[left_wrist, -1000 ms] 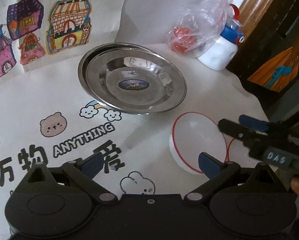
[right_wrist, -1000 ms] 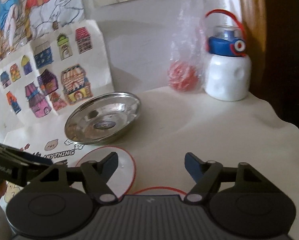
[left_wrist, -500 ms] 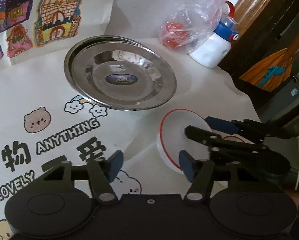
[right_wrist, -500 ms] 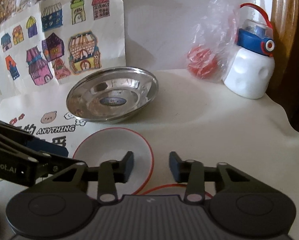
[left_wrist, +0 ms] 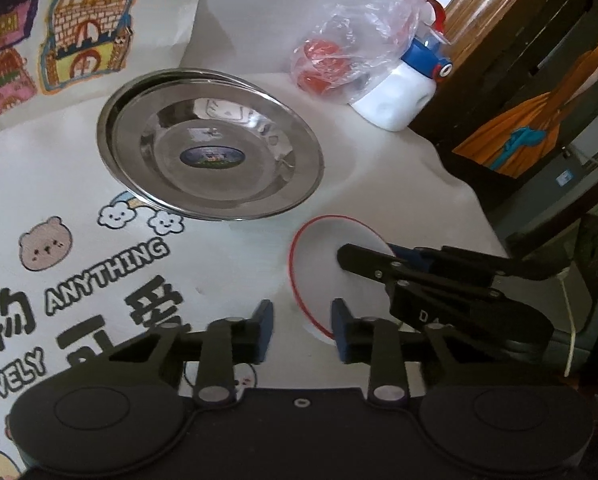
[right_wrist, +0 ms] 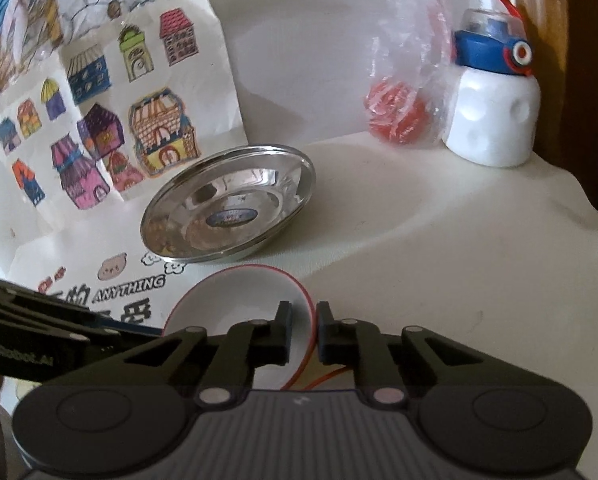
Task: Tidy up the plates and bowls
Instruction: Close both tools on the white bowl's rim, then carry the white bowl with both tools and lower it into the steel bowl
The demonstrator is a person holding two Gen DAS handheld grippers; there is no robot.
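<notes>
White-clothed surface [right_wrist: 439,240]: bowl [right_wrist: 239,296] at near edge, just before steel plate [right_wrist: 227,208]. Right gripper [right_wrist: 302,330] jaws straddle bowl's right rim, nearly pressed together; left gripper [left_wrist: 302,330] jaws spread, empty, beside bowl.

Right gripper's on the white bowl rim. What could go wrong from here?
1. The right gripper pinches only the thin rim of the white bowl; it may slip or tilt when lifted.
2. The left gripper sits close beside that bowl, so the two could collide.
3. The steel plate lies just beyond; a swing could knock it.
</notes>
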